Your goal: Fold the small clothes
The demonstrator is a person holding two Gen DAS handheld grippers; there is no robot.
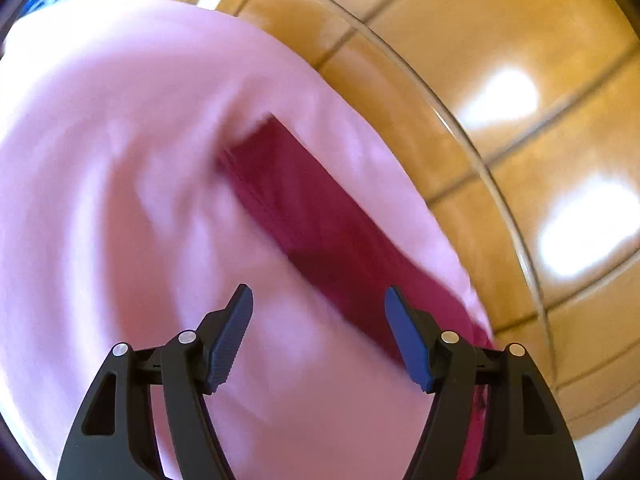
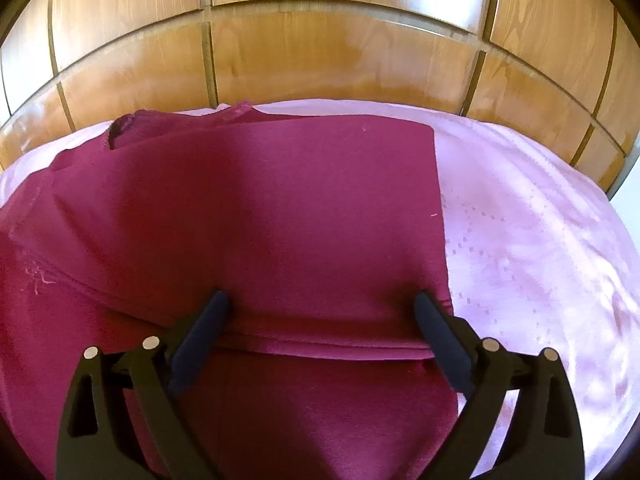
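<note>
Maroon garment [image 2: 248,216] lies part-folded on the pink bed sheet [image 2: 540,248], near the wooden headboard [image 2: 320,60]. Both the left gripper [image 1: 319,300] and right gripper [image 2: 322,304] are spread, holding nothing. Next, I'd say, pinch the near hem and fold.

I can read no text, label, brand or number anywhere here. The faint pale marks on the dark red garment [image 2: 248,216] are too small and unclear to say whether they are letters.
</note>
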